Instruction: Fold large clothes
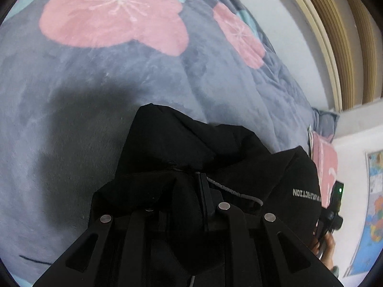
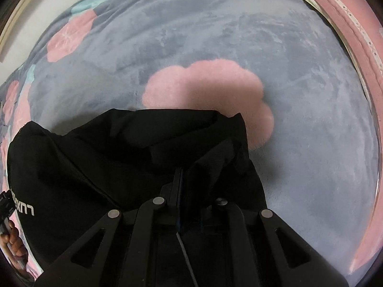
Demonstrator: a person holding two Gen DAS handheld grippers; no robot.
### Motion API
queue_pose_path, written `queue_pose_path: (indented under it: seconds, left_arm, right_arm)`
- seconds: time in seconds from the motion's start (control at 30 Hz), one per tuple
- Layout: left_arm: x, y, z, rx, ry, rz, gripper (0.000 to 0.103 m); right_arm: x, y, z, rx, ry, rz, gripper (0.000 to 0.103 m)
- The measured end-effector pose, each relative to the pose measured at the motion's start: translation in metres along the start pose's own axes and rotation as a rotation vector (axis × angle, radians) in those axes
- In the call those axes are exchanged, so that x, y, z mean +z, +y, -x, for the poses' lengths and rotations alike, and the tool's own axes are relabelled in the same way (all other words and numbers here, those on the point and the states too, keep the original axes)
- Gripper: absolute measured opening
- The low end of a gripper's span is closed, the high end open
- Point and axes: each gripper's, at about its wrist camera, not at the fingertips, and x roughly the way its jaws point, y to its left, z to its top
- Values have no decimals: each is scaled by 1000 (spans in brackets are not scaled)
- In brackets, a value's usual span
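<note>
While bunched black garment (image 2: 134, 157) drapes, both fingers (image 1: 203, 191) pinch it.

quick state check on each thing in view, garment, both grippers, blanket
black garment: bunched, held by both grippers above the blanket
left gripper: jaws shut on the garment
right gripper: jaws shut on the garment
floral blanket: spread flat, slightly rumpled

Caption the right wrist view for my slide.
Right claw pinching a black fabric garment above a grey plush blanket with pink flowers.
</note>
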Motion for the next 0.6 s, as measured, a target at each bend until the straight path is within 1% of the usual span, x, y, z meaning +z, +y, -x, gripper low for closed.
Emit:
queue_pose_path:
  seconds: [0.1,0.13,0.17,0.2,0.23,0.3,0.33,0.37,0.4,0.43,0.47,0.5,0.53,0.6]
  left_arm:
    - [3,-4,15,-15,37,-30,20]
    - [4,-5,27,-37,50,-35,21]
    - [3,-6,34,-56,58,-37,24]
    - [3,-5,44,-88,73,-37,29]
    - [1,-2,57,-140,93,-30,32]
    - [-3,2,78,-200,107,-27,50]
    - [-6,5,93,-232,109,-38,56]
    - [-9,8,106,-255,102,-46,65]
    - [-12,10,119,-273,85,-48,69]
    - [-13,14,127,-273,69,-49,70]
    - [-16,17,139,-244,40,-55,71]
    - [-18,19,146,-212,12,-65,74]
    - [-17,20,148,-197,2,-67,74]
    - [-16,23,141,-147,-6,-64,74]
  right_arm:
    - [-3,-12,15,53,5,5,14]
    - [-4,-15,24,69,2,1,15]
    - [-6,-18,34,87,-3,-2,17]
    - [-9,-24,49,113,-17,-5,22]
    - [-11,-29,63,132,-34,-10,24]
    - [-18,-40,91,184,-74,-27,33]
    - [-23,-46,103,214,-88,-34,37]
    - [-26,-49,112,241,-99,-40,47]
    - [-33,-54,125,274,-123,-47,59]
    - [-37,-55,131,280,-138,-47,67]
    - [-44,-58,137,260,-159,-37,82]
    - [-44,-54,137,240,-170,-24,84]
    - [-47,-50,136,219,-176,-1,84]
    - [-45,-45,126,185,-165,26,84]
